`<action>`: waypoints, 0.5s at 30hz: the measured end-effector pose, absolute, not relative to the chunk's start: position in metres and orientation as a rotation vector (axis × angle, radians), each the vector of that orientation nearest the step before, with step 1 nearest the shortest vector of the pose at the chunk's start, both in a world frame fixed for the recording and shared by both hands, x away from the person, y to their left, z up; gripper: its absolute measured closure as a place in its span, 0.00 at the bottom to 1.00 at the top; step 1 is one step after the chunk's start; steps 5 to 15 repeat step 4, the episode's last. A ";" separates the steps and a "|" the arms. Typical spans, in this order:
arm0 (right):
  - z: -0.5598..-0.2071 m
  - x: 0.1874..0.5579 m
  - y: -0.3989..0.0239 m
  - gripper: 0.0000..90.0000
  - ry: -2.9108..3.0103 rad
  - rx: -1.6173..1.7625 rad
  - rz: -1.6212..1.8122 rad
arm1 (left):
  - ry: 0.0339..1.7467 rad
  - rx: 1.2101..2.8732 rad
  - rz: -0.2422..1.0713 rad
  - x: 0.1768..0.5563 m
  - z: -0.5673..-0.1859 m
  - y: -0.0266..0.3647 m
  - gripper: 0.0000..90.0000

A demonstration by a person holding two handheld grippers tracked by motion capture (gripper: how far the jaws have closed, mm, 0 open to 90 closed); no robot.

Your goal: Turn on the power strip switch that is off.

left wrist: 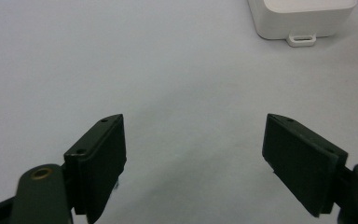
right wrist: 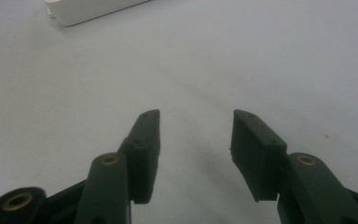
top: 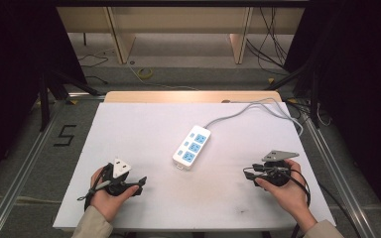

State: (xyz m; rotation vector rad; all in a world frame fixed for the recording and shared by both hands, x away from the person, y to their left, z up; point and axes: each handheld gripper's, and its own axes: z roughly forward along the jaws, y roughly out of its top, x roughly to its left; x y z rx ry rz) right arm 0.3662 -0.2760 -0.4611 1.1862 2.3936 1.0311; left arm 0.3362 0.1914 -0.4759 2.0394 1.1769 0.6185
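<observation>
I see the power strip (top: 192,147) lying mid-frame on the white table (top: 129,129), its cord (top: 248,110) trailing to the upper right. My left gripper (top: 140,184) sits lower left, jaws wide apart and empty; my right gripper (top: 246,173), lower right, has jaws parted and empty.

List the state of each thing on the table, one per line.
Power strip: flat on the table, sockets up and empty, cord trailing off the far edge.
Left tool: open, empty.
Right tool: open, empty.
</observation>
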 end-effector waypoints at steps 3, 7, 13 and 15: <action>-0.461 0.364 -0.277 0.59 2.387 1.184 1.036 | 1.179 2.047 0.616 0.337 -0.476 0.191 0.23; -0.461 0.364 -0.277 0.59 2.387 1.184 1.036 | 1.179 2.047 0.616 0.337 -0.476 0.191 0.23; -0.461 0.364 -0.277 0.59 2.387 1.184 1.036 | 1.179 2.047 0.616 0.337 -0.476 0.191 0.23; -0.461 0.364 -0.277 0.59 2.387 1.184 1.036 | 1.179 2.047 0.616 0.337 -0.476 0.191 0.23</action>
